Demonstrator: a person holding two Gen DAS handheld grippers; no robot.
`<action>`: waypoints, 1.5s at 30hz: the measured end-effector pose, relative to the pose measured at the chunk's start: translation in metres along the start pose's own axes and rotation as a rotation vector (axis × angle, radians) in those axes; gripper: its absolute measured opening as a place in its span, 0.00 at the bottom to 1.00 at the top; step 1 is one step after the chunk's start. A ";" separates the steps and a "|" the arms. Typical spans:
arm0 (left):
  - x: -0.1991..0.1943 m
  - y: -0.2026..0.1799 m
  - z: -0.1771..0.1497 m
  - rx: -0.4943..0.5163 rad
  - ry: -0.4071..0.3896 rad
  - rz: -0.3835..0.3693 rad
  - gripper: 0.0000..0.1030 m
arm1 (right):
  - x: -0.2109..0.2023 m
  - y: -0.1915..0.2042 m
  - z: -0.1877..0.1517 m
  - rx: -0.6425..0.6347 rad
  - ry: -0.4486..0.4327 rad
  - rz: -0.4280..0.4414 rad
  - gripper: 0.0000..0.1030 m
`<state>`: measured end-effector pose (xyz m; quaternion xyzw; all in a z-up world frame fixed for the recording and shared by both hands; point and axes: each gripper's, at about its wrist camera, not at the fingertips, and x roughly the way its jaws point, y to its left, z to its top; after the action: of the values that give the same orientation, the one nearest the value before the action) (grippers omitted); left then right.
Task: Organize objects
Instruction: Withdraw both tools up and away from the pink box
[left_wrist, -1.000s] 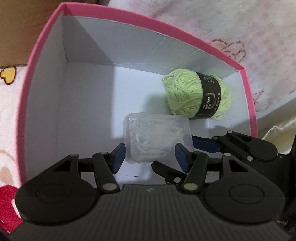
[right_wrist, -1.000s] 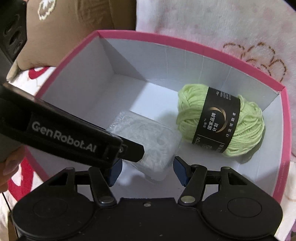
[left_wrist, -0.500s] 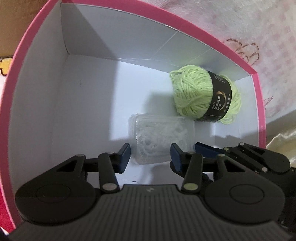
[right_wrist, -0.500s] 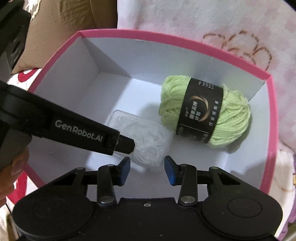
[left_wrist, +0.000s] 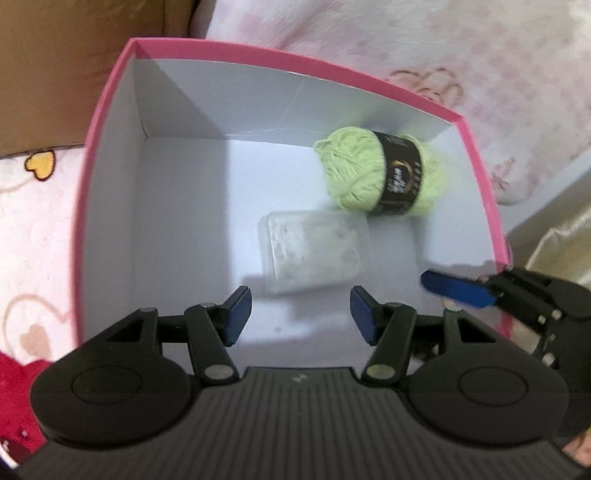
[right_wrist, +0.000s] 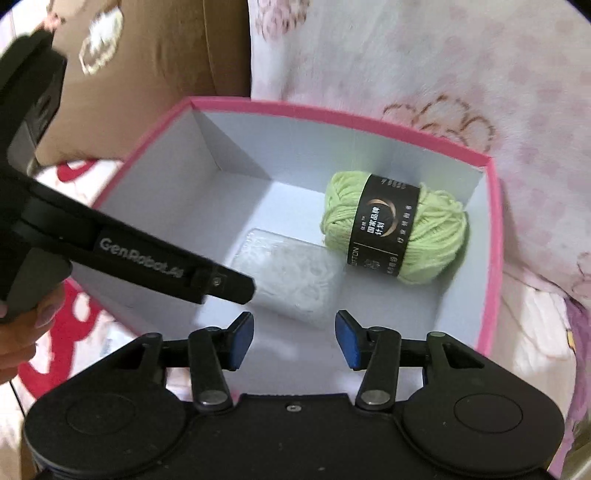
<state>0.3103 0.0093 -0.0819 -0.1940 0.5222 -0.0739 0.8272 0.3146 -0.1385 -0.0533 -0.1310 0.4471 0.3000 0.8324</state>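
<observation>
**Clear the box cleanly**

Both items lie in the pink box (left_wrist: 110, 155): the yarn (left_wrist: 354, 173) by the far right corner, the clear case (left_wrist: 314, 254) just in front of it. The left gripper (left_wrist: 301, 314) and right gripper (right_wrist: 291, 338) hold nothing — jaws opening above the near edge. Best lift straight out, avoiding the rim, before fetching anything else.
</observation>
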 end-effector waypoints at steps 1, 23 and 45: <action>-0.007 0.002 -0.001 0.005 -0.009 0.003 0.56 | -0.008 -0.001 0.001 -0.010 -0.015 0.001 0.52; -0.183 -0.026 -0.055 0.244 -0.050 -0.019 0.60 | -0.172 0.038 -0.035 -0.029 -0.188 -0.006 0.71; -0.245 -0.030 -0.139 0.336 -0.001 -0.005 0.68 | -0.229 0.106 -0.098 -0.134 -0.181 0.013 0.88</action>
<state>0.0800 0.0271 0.0820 -0.0542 0.5018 -0.1620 0.8480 0.0880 -0.1906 0.0845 -0.1560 0.3501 0.3450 0.8568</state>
